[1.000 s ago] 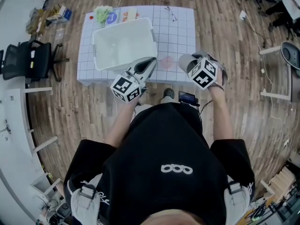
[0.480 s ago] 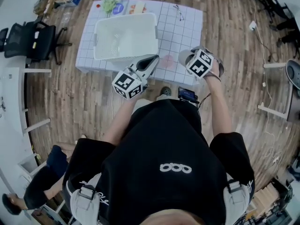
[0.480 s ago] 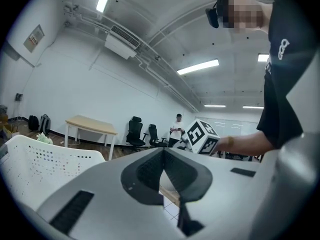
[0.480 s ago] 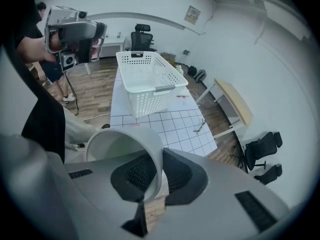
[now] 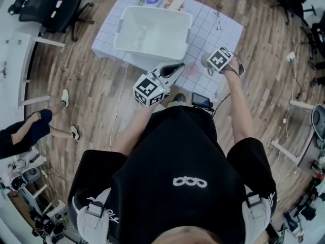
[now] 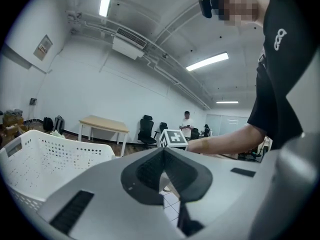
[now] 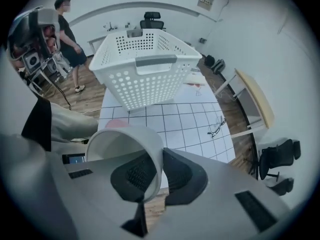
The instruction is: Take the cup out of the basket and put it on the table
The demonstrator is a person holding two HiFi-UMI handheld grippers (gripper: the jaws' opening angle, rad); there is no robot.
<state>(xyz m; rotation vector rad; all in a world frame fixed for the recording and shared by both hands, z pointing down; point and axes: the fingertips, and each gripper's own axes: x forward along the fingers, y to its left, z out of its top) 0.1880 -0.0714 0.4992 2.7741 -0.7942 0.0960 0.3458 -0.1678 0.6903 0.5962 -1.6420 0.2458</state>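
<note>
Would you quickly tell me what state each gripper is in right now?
Left gripper: closed, nothing between its jaws.
Right gripper: closed on the wall of the white cup, holding it.

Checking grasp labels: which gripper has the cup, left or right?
The right gripper: its fingers pinch the wall of the white cup. The left gripper is closed with nothing between them.

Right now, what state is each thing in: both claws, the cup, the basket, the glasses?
Basket: upright on the table.
Glasses: lying on the table.
Cup: tipped sideways, outside the basket.
Left claw: shut, empty.
Right claw: shut on the cup's wall.
</note>
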